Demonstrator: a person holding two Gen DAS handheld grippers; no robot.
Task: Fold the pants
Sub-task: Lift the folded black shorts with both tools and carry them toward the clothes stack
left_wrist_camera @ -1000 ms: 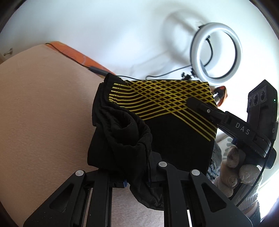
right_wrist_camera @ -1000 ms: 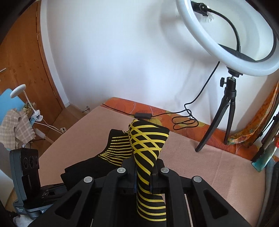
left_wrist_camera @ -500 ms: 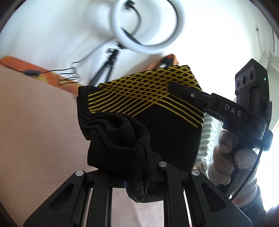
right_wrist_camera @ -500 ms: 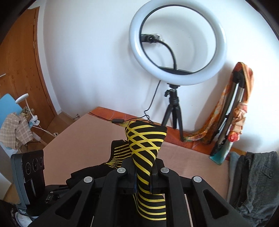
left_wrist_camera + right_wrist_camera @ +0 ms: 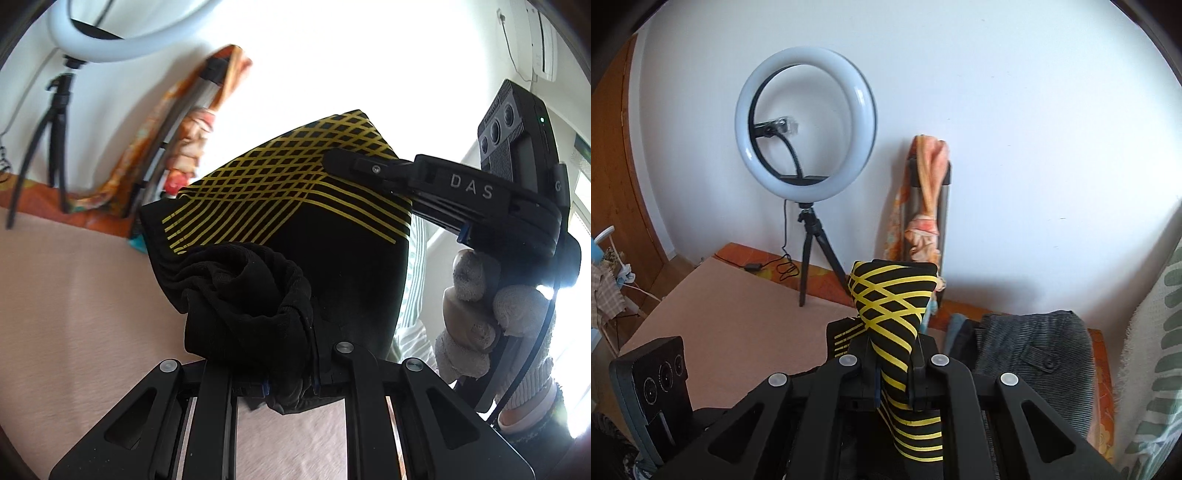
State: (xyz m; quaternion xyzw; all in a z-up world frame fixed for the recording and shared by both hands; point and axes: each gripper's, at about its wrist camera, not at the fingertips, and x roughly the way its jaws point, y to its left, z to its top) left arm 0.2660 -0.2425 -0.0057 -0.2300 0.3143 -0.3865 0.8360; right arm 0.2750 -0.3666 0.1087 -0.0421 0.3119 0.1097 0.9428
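Observation:
The folded black pants with yellow criss-cross stripes [image 5: 332, 229] hang in the air above the peach-coloured bed [image 5: 74, 295], held by both grippers. My left gripper [image 5: 290, 384] is shut on a bunched black fold at the near edge. My right gripper [image 5: 894, 373] is shut on the striped edge, which stands up between its fingers [image 5: 890, 295]. In the left wrist view the right gripper [image 5: 340, 157] clamps the striped top right corner, held by a gloved hand [image 5: 491, 317].
A ring light on a tripod [image 5: 805, 140] stands on the bed by the white wall. An orange cloth hangs on a stand [image 5: 927, 206] to its right. Grey folded trousers [image 5: 1030, 350] lie at the right. A patterned blanket [image 5: 1156, 350] is at the far right.
Both grippers have lifted the pants off the bed and swung to the right. The ring light has slid left in both views, and the grey trousers have come into the right wrist view.

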